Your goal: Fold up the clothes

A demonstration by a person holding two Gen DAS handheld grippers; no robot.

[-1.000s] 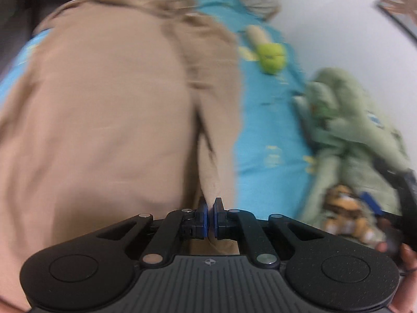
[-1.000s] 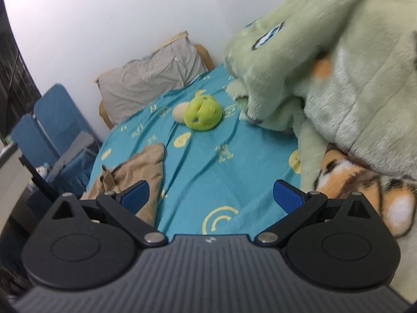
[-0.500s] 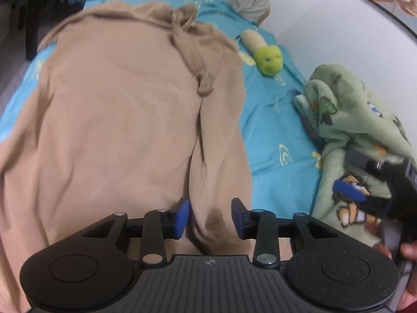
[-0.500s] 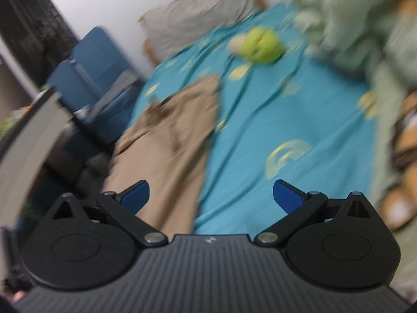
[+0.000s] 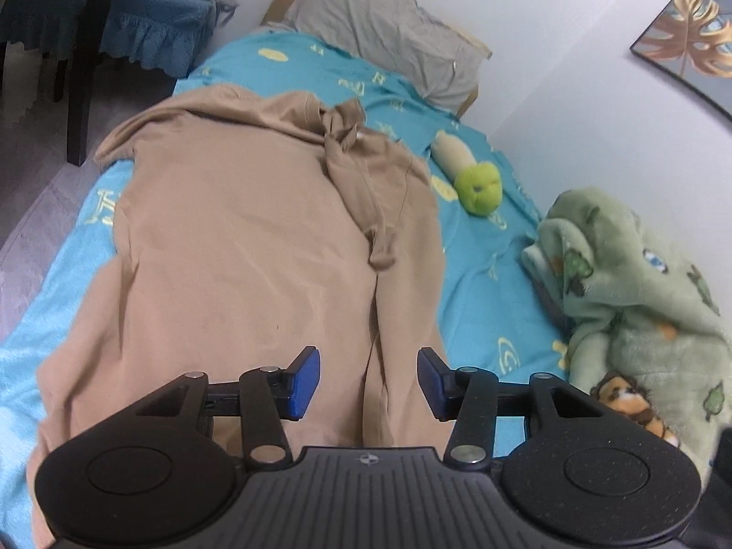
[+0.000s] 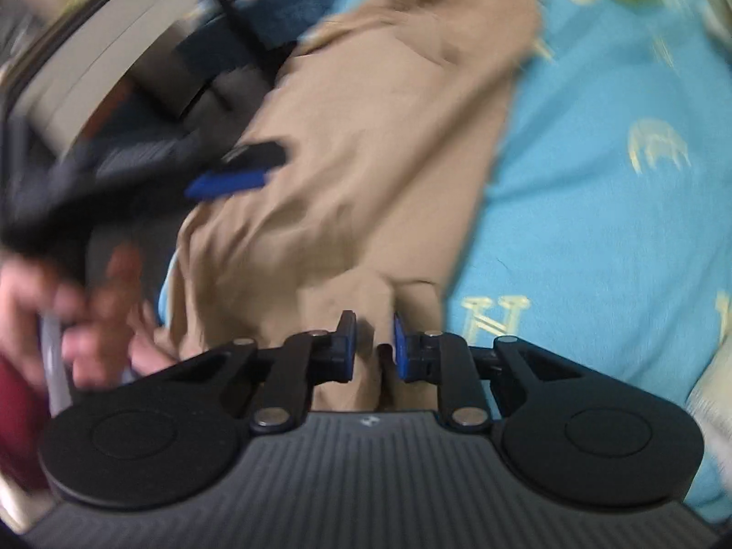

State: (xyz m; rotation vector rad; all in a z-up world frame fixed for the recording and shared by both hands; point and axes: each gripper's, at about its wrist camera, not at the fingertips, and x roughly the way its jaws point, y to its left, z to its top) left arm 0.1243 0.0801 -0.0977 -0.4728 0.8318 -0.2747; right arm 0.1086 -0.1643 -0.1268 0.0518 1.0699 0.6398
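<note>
so the left gripper [image 5: 368, 382] hangs low over the near end of the tan garment [image 5: 256, 265], fingers [image 5: 304, 382] spread wide apart with nothing between them, just a raised fold of the cloth running up the gap underneath. the right gripper [image 6: 371, 347] is down at the near edge of the same garment [image 6: 366, 146], and its fingers are close together with only a narrow gap, a ridge of tan fabric sitting in that gap; the right wrist view is badly motion-blurred so i can't tell if the pads are actually biting the cloth or not. off to the left in that blurry view you can see a hand [image 6: 87, 315] wrapped around the handle of the other gripper. the garment itself is spread lengthwise on the turquoise bedsheet [image 5: 480, 283], mostly flat on its left side, with a long lengthwise crease on the right and a bunched, knotted-looking bit near the far end. a green plush toy [image 5: 478, 183] lies on the sheet just right of the garment, a rumpled green blanket [image 5: 640, 302] is piled further right by the wall, and a grey pillow [image 5: 389, 27] sits at the head of the bed.
</note>
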